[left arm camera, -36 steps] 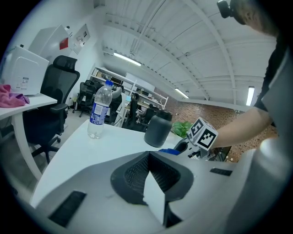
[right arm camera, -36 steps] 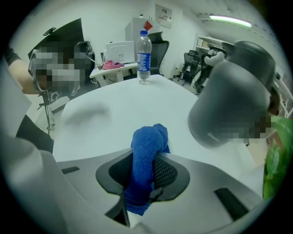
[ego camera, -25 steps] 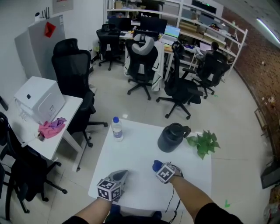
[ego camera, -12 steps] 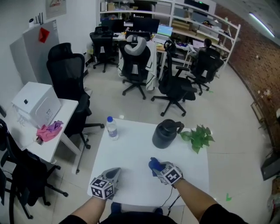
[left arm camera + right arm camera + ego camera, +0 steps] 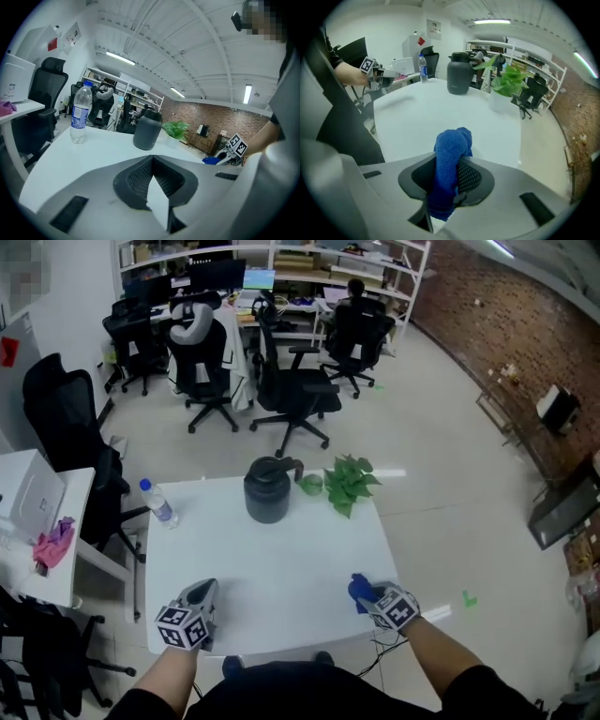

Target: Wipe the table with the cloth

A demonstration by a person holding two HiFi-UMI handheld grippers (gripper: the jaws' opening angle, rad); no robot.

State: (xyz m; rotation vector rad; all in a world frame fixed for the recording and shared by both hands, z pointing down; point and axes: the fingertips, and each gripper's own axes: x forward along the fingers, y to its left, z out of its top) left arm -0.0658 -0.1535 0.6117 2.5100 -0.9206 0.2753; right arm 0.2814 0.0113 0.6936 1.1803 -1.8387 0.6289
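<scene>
My right gripper (image 5: 367, 596) is shut on a bunched blue cloth (image 5: 357, 588) near the front right edge of the white table (image 5: 281, 568). In the right gripper view the cloth (image 5: 450, 157) stands up between the pads and bulges past the tips of the gripper (image 5: 452, 161), above the table (image 5: 440, 110). My left gripper (image 5: 205, 590) rests at the table's front left corner. Its jaws (image 5: 151, 161) are shut with nothing between them. From the left gripper view, the right gripper (image 5: 230, 153) and the cloth (image 5: 212, 160) show far off to the right.
A dark jug (image 5: 267, 489) and a potted plant (image 5: 347, 482) stand at the table's far side, and a water bottle (image 5: 159, 502) at the far left. A side table with a pink rag (image 5: 53, 547) is at the left. Office chairs (image 5: 291, 381) stand beyond.
My right gripper has carried the cloth rightward across the table, from below the jug to near the right edge. The left gripper has stayed at the front left corner. The head view has swung.
</scene>
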